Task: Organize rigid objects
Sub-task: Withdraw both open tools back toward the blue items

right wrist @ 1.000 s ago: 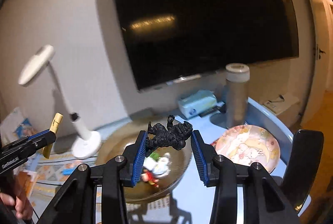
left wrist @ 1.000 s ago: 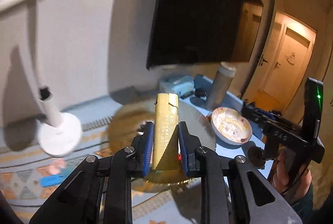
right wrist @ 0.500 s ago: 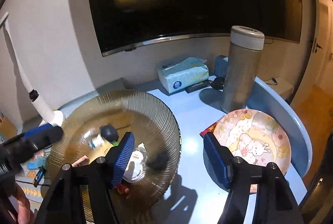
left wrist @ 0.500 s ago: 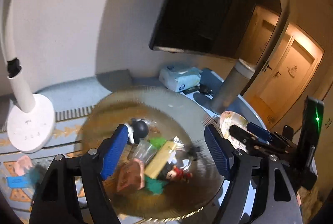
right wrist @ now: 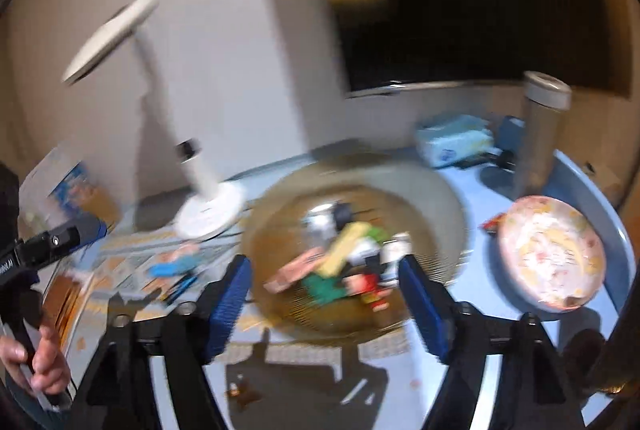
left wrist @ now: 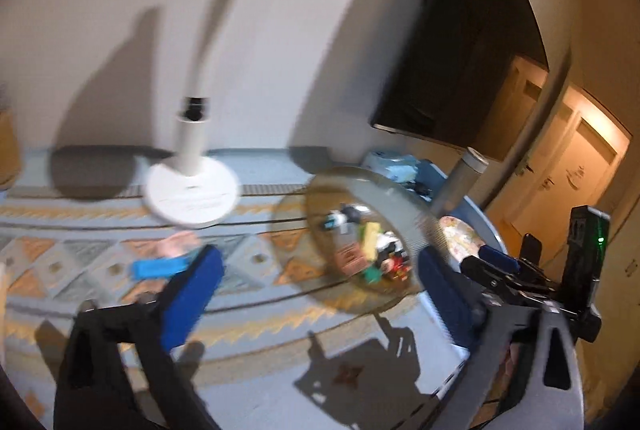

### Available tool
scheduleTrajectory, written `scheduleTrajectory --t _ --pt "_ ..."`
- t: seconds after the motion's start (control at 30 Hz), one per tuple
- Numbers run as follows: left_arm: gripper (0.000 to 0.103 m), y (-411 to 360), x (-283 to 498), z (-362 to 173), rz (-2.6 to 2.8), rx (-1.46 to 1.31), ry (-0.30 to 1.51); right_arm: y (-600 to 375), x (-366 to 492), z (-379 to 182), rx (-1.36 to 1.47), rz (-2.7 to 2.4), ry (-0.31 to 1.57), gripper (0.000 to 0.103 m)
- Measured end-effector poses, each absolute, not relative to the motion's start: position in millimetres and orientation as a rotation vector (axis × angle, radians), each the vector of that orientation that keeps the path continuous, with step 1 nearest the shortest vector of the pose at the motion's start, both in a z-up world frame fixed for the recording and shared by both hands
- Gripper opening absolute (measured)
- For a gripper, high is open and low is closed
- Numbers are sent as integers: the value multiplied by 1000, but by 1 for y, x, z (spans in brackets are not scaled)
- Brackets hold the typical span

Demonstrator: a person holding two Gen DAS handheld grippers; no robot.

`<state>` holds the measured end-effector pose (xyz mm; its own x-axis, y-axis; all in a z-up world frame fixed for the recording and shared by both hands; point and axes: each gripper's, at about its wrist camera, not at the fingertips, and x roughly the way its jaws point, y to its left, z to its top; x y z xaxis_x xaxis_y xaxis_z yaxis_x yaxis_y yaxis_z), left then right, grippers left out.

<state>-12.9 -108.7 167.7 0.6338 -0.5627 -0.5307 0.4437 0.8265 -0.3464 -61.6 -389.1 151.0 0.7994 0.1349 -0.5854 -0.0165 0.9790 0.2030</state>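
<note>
A ribbed amber glass bowl point(right wrist: 440, 198) point(left wrist: 296, 222) on the table holds several small items, among them a yellow bar point(right wrist: 344, 250) point(left wrist: 371, 238) and a dark figure, blurred. My left gripper point(left wrist: 316, 294) hangs over the patterned cloth to the left of the bowl, its jaws still opening wide with nothing between them. My right gripper point(right wrist: 324, 294) stands in front of the bowl's near rim, jaws opening, nothing held. A blue flat piece point(left wrist: 160, 267) point(right wrist: 170, 269) lies on the cloth left of the bowl. Both views are motion-blurred.
A white desk lamp point(left wrist: 192, 186) point(right wrist: 208, 206) stands behind the cloth at the left. A pink patterned plate point(right wrist: 548, 254), a tall metal flask point(right wrist: 540, 134) and a tissue pack point(right wrist: 452, 140) are at the right and back. A hand point(right wrist: 44, 362) grips the left tool's handle.
Both grippers let go of their items, the yellow bar and the dark figure, into the bowl and opened wide. The left gripper then swung left, away from the bowl; the right one drew back.
</note>
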Motion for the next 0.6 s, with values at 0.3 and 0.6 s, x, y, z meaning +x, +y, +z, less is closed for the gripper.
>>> scheduleTrajectory --t 0.3,0.6 --pt "102 -31 -19 82 -236 -38 735 -280 -58 111 146 276 714 87" --pt "102 -14 -2 27 -173 -50 806 -263 -11 27 150 276 791 87"
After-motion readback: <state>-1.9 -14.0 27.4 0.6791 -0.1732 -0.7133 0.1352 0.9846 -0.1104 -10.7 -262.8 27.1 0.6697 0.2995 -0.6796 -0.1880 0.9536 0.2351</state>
